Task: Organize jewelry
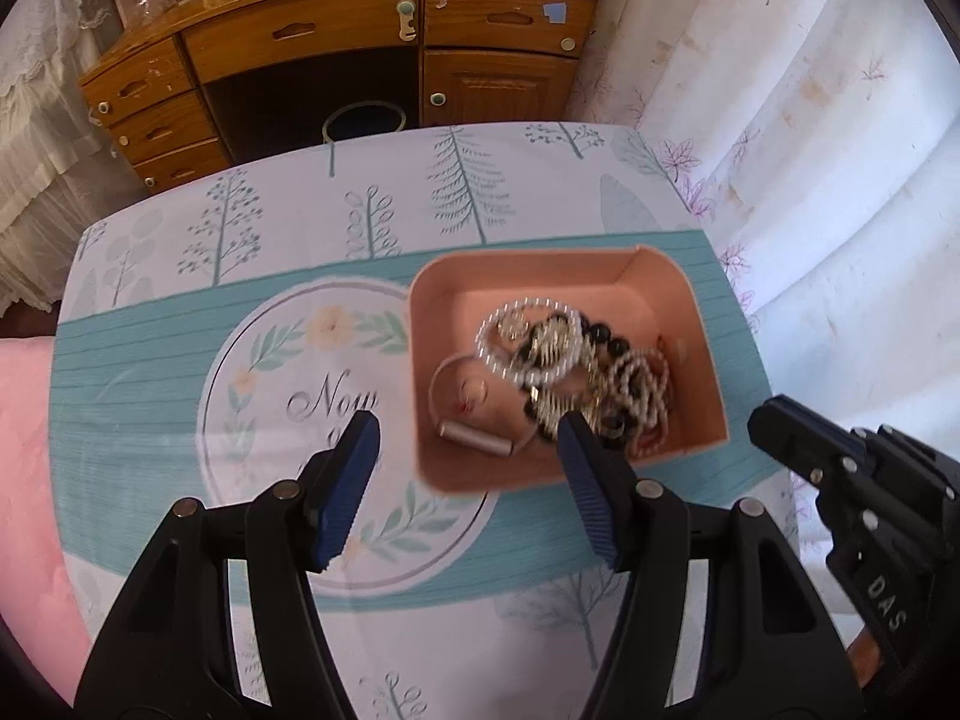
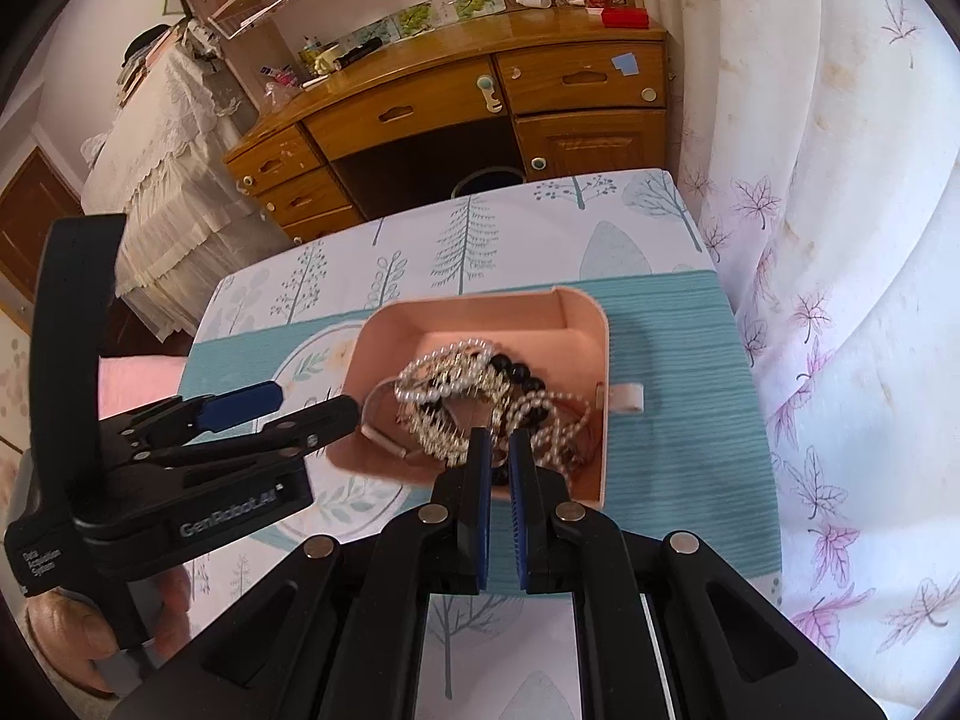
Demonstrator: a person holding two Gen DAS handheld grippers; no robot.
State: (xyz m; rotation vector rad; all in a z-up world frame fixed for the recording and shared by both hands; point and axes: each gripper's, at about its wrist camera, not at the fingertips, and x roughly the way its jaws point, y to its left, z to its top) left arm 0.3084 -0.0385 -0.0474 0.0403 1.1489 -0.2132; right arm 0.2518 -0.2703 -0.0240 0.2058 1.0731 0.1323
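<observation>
Pink rounded-rectangle tray (image 1: 690, 324) sits centre-right on the printed tablecloth (image 1: 180, 360), holding a tangled jewelry pile (image 1: 564, 366): pearl strands, glossy black beads, a metal cylinder. Left gripper (image 1: 468, 432) spread wide, empty. Right gripper (image 2: 499, 441) nearly closed over the pile; grasp unclear.

Both wrist views look down, close, sharing the pink tray (image 1: 708, 360); desk (image 2: 420, 114) behind.
</observation>
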